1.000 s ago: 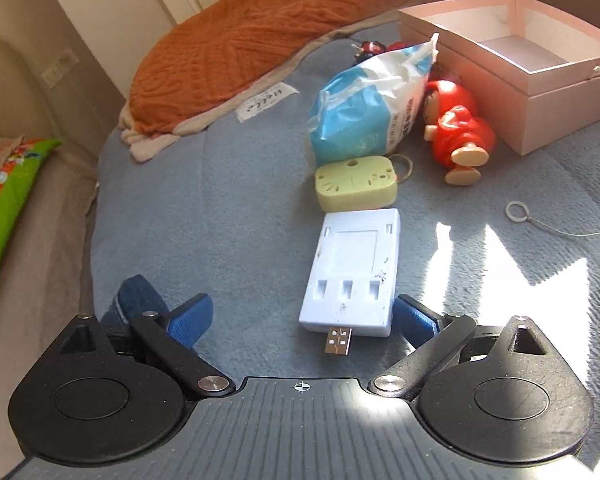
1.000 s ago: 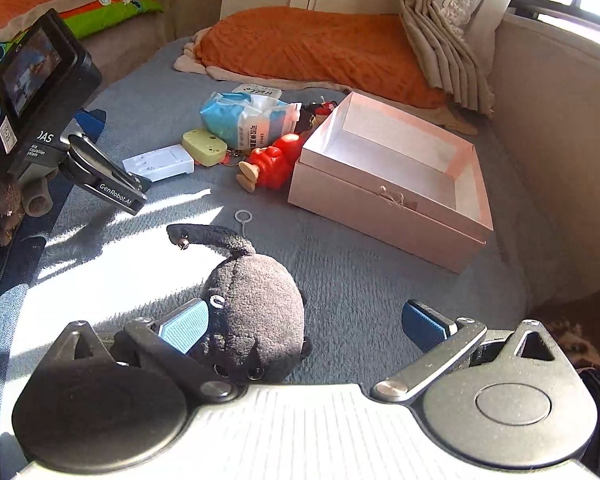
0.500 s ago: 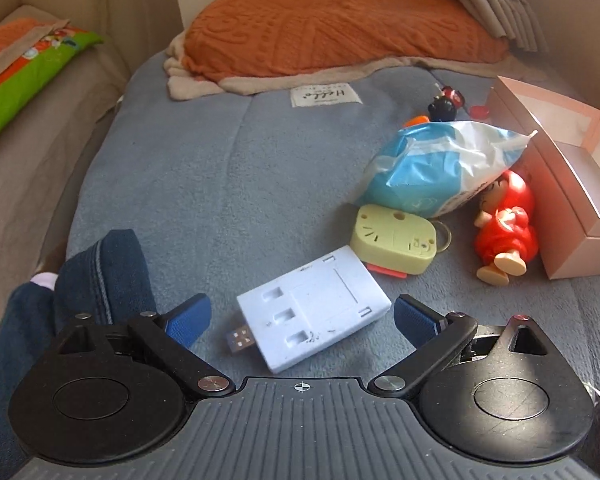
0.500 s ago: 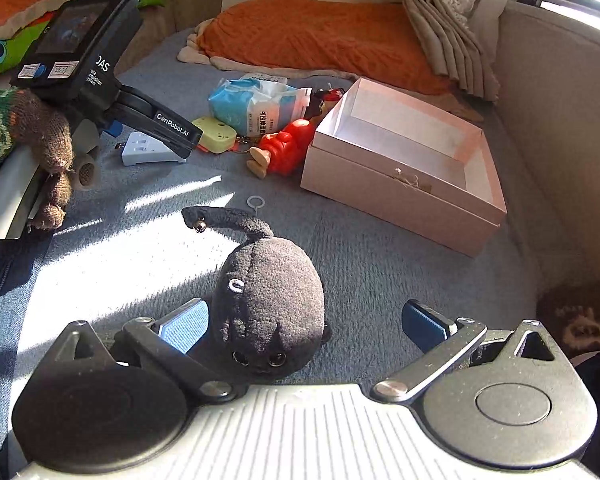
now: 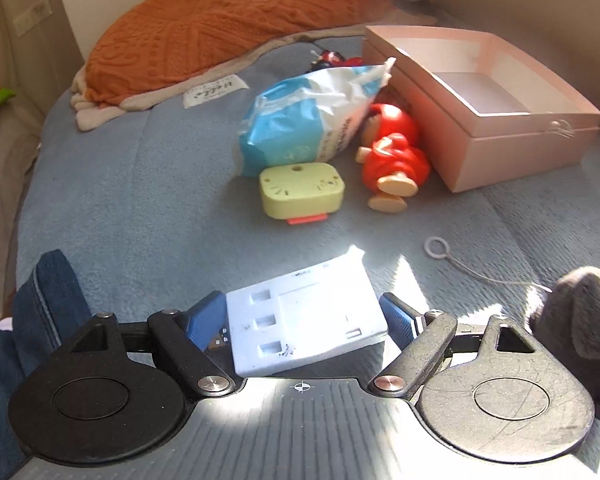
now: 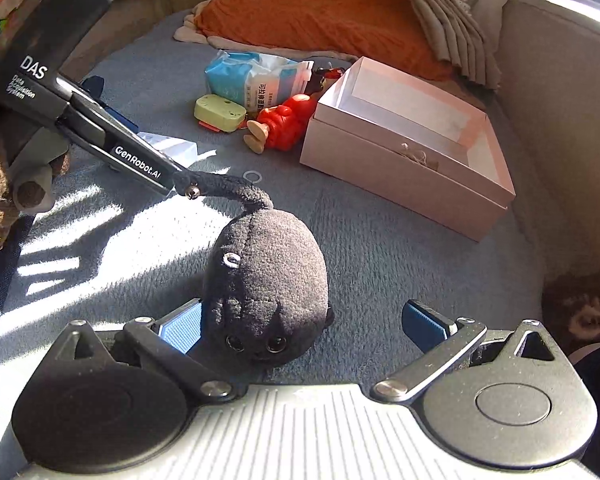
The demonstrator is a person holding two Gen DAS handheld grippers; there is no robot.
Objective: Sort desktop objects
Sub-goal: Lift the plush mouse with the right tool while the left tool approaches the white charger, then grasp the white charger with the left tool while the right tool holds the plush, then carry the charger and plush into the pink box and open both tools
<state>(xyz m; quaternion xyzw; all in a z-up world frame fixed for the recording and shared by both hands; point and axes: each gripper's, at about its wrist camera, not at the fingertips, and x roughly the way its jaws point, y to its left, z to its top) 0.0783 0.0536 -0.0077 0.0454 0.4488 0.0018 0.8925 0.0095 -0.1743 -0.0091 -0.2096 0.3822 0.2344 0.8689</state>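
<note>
the left hand-held gripper (image 5: 302, 316) has just been closing; its pads now pinch the white usb hub (image 5: 304, 324) by its short ends, tilted off the bed. rigid, light, smooth plastic: likely slippery, so hold the flat edges squarely.

The left claw (image 5: 302, 320) has been closing, seemingly gripping the white adapter (image 5: 304, 316).

Ahead of you an orange textured blanket (image 5: 220, 28) lies bunched at the far end of the grey-blue bed cover (image 5: 140, 208). Beige pleated curtains (image 6: 452, 16) hang at your far right, by the window.
</note>
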